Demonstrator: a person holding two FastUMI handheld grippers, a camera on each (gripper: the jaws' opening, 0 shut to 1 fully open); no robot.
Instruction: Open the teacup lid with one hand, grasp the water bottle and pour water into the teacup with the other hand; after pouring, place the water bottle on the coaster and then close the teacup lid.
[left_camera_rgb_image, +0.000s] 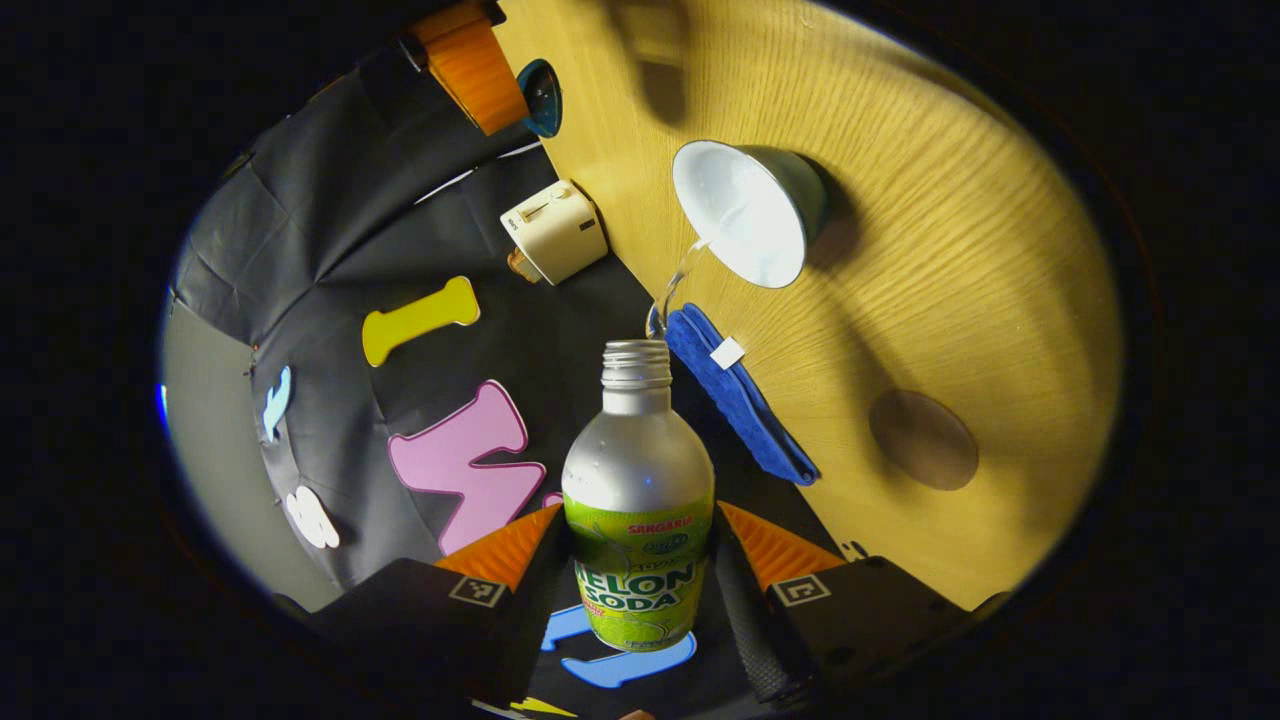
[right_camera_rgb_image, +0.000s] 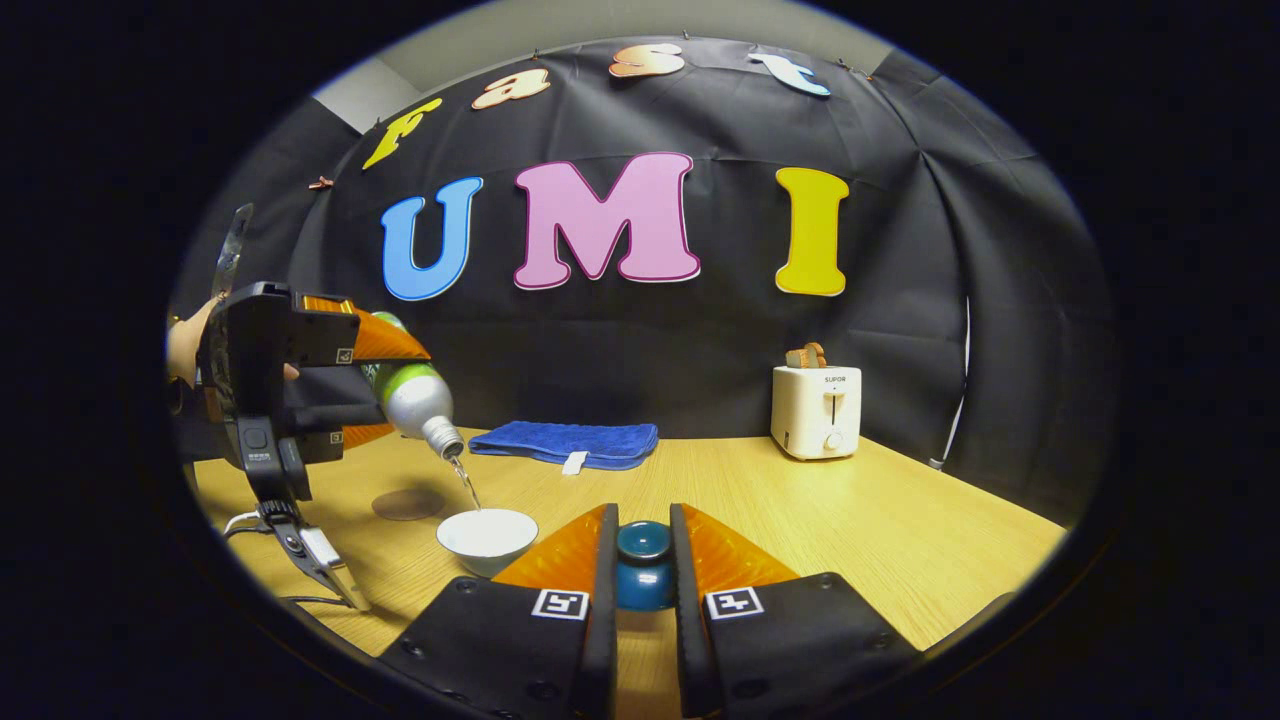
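- The left gripper (left_camera_rgb_image: 640, 590) is clamping both black fingers on the labelled body of a silver metal soda bottle with a green label (left_camera_rgb_image: 638, 500), its threaded mouth uncapped.
- In the right gripper view, that bottle (right_camera_rgb_image: 415, 395) is tilting neck-down over a white, lidless teacup (right_camera_rgb_image: 487, 537), and a thin stream of water (right_camera_rgb_image: 465, 482) is running from the mouth into the cup.
- In the left gripper view, the teacup (left_camera_rgb_image: 745, 215) is sitting on the pale wooden tabletop (left_camera_rgb_image: 950, 300), between its back edge and the middle.
- The right gripper (right_camera_rgb_image: 643, 575) is pinching a dark teal rounded teacup lid (right_camera_rgb_image: 644, 565) between its fingers, holding it just above the tabletop's near side, apart from the cup.
- A round brown coaster (left_camera_rgb_image: 923, 440) is lying bare, well apart from the cup.
- A folded blue cloth (right_camera_rgb_image: 565, 442) is lying along the back edge.
- A cream toaster (right_camera_rgb_image: 817, 410) is standing towards the back right corner.
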